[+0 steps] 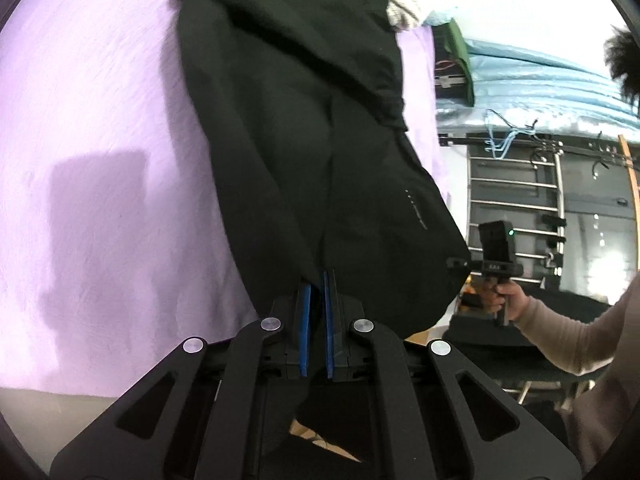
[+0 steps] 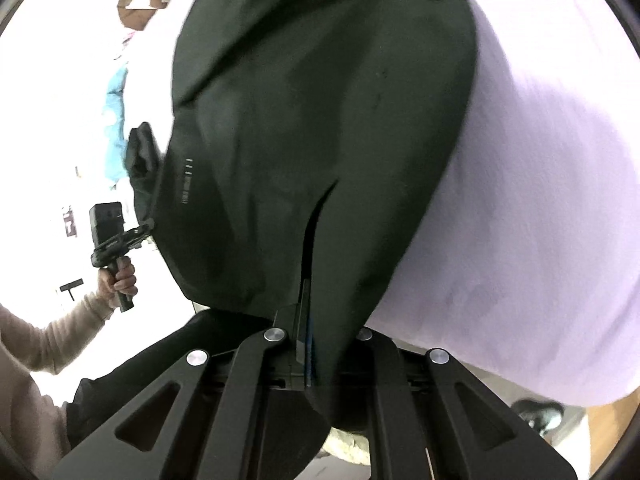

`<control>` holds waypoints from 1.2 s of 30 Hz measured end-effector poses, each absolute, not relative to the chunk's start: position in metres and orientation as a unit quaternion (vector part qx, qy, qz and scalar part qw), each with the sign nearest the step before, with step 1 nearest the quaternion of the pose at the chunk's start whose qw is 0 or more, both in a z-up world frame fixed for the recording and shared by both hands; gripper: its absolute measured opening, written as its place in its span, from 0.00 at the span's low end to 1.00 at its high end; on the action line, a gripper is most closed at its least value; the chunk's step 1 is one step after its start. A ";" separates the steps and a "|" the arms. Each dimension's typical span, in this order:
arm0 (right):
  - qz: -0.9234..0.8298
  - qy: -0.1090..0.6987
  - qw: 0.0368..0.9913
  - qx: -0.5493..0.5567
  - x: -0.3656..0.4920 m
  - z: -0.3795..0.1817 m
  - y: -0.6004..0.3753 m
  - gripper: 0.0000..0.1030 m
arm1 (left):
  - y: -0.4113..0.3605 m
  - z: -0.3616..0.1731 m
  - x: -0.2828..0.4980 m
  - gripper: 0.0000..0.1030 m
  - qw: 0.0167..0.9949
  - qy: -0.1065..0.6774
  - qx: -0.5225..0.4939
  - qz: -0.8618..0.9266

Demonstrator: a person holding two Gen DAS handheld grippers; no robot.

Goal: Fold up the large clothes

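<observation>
**Both grippers pinching the near hem of a dark garment, long axis running away over the lilac cover**

Finding 1, key relation. The black garment (image 1: pixel 304 128) lies stretched ahead of both sets of fingers, its long axis running from the held hem straight away across the lilac bed cover (image 1: pixel 92 128). Both hands sit at the same near end, so neither is clearly nearer the far end. In my judgement a fold would have to carry this hem forward along that axis, both hands moving together.

Finding 2, grips. The left gripper (image 1: pixel 317 280) has its blue pads drawn narrow, with dark cloth caught between them and hanging below the jaws. The right gripper (image 2: pixel 306 300) is likewise closed to a sliver on the fabric, which drapes over its right finger. In the left wrist view the right gripper appears beside the garment's right corner, held by a hand (image 1: pixel 508 300) in a beige sleeve.

Finding 3, position of the garment. Its near end is raised clear of the lilac bed cover; its far part rests on that cover, toward the cover's far edge.

Finding 4, appearance. Matt, dark, heavy-looking cloth with a centre seam or slit, a small pale printed mark (image 2: pixel 187 182) near one side, and soft creases bunched at the far end. Detail is motion-blurred.
</observation>
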State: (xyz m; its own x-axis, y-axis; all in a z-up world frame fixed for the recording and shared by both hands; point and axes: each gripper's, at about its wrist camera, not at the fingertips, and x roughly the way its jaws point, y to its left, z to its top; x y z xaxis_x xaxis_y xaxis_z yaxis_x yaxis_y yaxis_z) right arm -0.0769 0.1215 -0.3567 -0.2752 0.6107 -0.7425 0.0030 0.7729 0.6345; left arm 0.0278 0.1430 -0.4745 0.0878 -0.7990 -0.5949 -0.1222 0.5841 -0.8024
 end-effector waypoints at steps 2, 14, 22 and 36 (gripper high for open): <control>0.279 0.746 0.568 0.205 -0.068 -0.344 0.126 0.03 | 0.141 -0.472 0.032 0.04 0.637 0.619 -0.371 -0.271; 0.316 0.682 0.635 0.179 -0.027 -0.271 0.128 0.03 | 0.151 -0.482 0.046 0.01 0.612 0.629 -0.431 -0.209; 0.323 0.683 0.631 0.176 -0.026 -0.262 0.130 0.03 | 0.165 -0.508 0.038 0.06 0.580 0.651 -0.450 -0.195; 0.344 0.669 0.638 0.163 -0.013 -0.229 0.155 0.03 | 0.133 -0.594 0.010 0.48 0.535 0.686 -0.421 -0.257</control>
State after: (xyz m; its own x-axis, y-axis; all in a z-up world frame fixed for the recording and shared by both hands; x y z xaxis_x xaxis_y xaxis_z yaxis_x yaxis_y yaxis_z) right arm -0.0130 0.1546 -0.2285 -0.1320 0.6572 -0.7421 -0.2202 0.7105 0.6684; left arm 0.0098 0.1332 -0.5941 -0.0744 -0.8527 -0.5171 -0.3023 0.5135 -0.8031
